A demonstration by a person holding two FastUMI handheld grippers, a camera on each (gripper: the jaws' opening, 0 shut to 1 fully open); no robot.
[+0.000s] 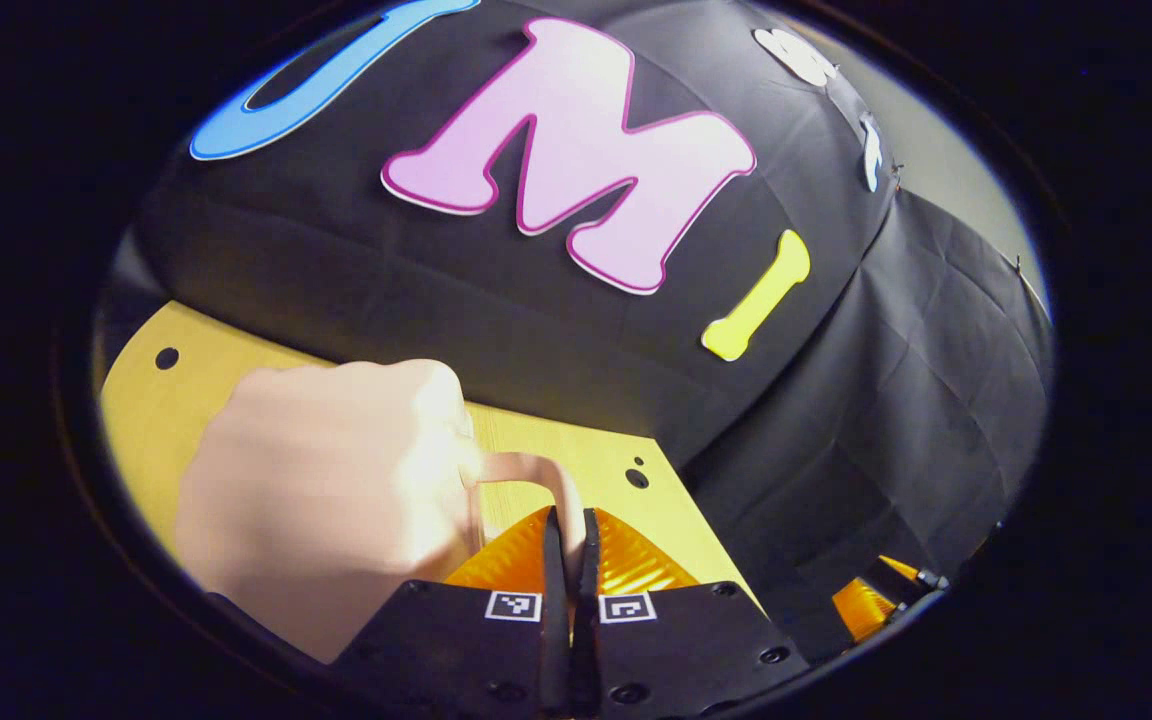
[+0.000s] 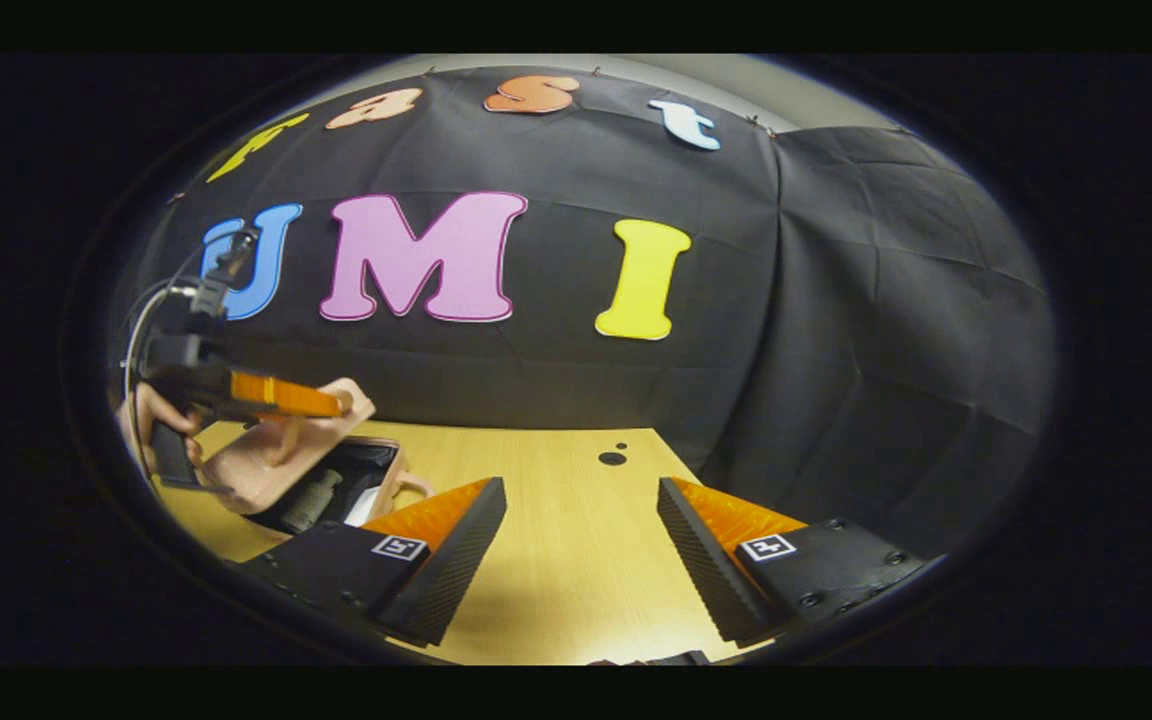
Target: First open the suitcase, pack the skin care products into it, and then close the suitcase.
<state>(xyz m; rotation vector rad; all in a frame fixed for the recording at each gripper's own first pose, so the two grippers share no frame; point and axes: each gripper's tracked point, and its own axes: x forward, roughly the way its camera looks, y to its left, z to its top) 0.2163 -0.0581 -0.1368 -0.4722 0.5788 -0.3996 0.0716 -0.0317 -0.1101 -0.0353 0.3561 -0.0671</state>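
The pink suitcase [image 2: 266,462] lies at the table's left with its lid [image 1: 316,490] tilted up, half raised over the base. Inside the dark lining lie a small bottle [image 2: 312,500] and a white item [image 2: 366,505]. My left gripper [image 1: 568,525] is shut on the lid's thin pink handle [image 1: 536,468]; from the right gripper view the left gripper [image 2: 281,395] sits at the lid's upper edge. My right gripper [image 2: 581,500] stands open above bare table to the right of the suitcase, with nothing between its fingers. The right gripper [image 1: 871,600] shows low at the right in the left gripper view.
The wooden table [image 2: 556,560] has small holes [image 2: 612,458] near its back right corner, and its right edge falls away just beyond them. Black cloth walls close off the back and the right. A hand [image 2: 141,415] holds the left gripper, with a cable looping above it.
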